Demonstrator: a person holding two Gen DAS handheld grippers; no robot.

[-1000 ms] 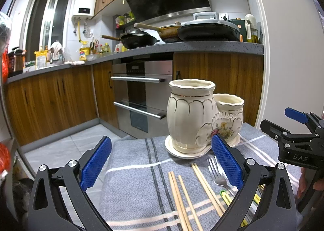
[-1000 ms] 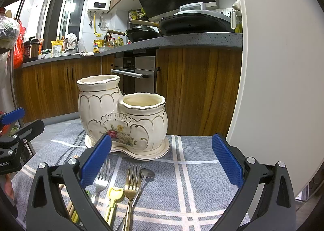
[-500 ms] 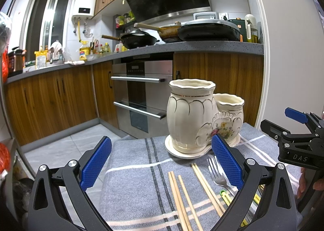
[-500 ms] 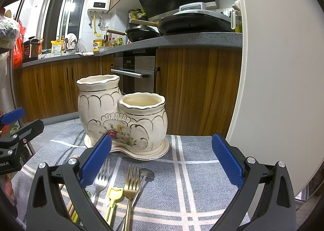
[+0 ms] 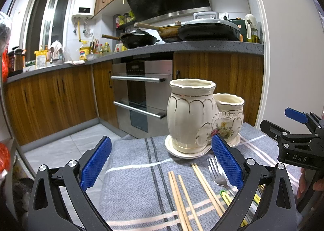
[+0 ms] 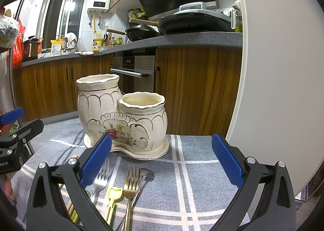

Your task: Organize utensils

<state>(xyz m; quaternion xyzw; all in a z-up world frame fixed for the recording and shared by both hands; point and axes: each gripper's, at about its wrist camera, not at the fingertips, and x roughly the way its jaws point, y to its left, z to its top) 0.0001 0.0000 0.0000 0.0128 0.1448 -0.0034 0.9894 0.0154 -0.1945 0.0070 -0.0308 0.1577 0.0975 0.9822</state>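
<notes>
Both my grippers, left point(image 5: 161, 163) and right point(image 6: 161, 163), gape empty; their frames cut off wooden chopsticks point(image 5: 183, 198), forks point(image 6: 129, 182) below the glossy ceramic holder point(image 6: 123, 115).

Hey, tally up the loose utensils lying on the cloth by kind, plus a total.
Chopsticks: 5 showing
Silver forks: 1
Gold forks: 1
Spoons: 1
Yellow plastic utensils: 1
Total: 9 visible; the gripper fingers hide part of the pile, so more may lie there.
</notes>
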